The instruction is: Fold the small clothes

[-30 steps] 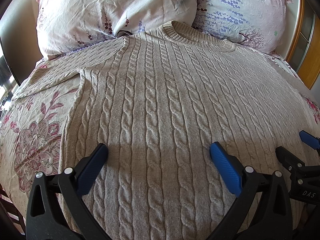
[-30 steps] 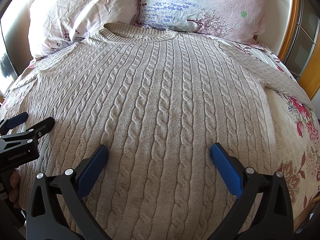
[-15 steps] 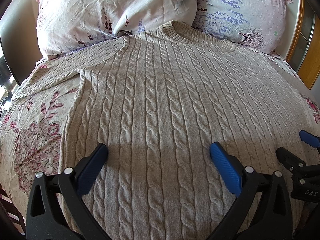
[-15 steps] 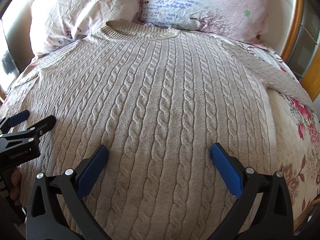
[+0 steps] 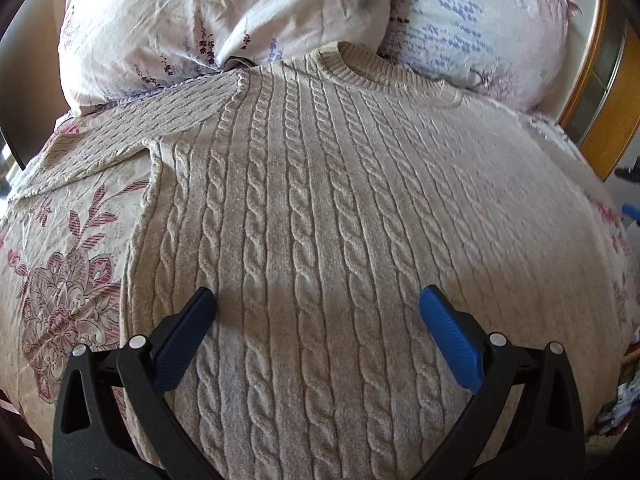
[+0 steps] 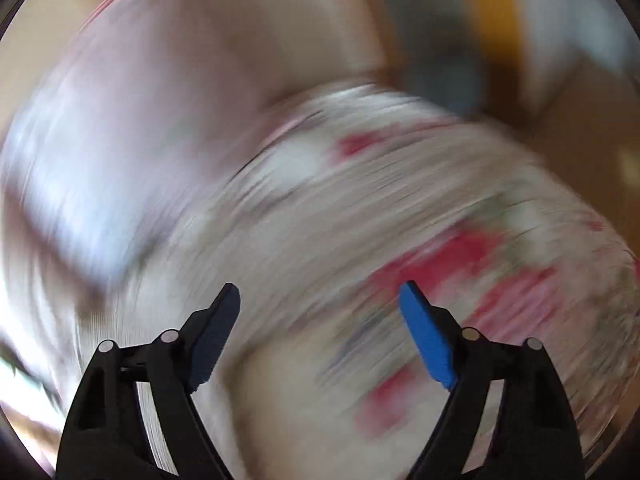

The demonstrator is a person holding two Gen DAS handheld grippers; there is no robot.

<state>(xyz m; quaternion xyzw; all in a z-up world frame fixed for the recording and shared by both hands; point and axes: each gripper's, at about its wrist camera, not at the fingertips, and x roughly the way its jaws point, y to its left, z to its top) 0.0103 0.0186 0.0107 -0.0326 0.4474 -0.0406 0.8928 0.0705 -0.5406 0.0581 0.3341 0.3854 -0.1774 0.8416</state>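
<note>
A beige cable-knit sweater (image 5: 320, 208) lies flat, front up, on the floral bedspread (image 5: 68, 272), its collar toward the pillows and its left sleeve (image 5: 120, 136) stretched out to the left. My left gripper (image 5: 318, 304) is open and empty, hovering over the sweater's lower body. My right gripper (image 6: 320, 300) is open and empty; its view is heavily motion-blurred, showing only smeared pale fabric and red floral bedspread (image 6: 480, 264), so I cannot tell where it stands relative to the sweater.
Two floral pillows (image 5: 224, 16) lie at the head of the bed behind the collar. A wooden bed frame (image 5: 600, 92) runs along the right. The bed's left edge drops off at the lower left.
The right gripper has swung fast to the right, off the sweater's middle, and left the left wrist view. The left gripper has shifted only slightly.
</note>
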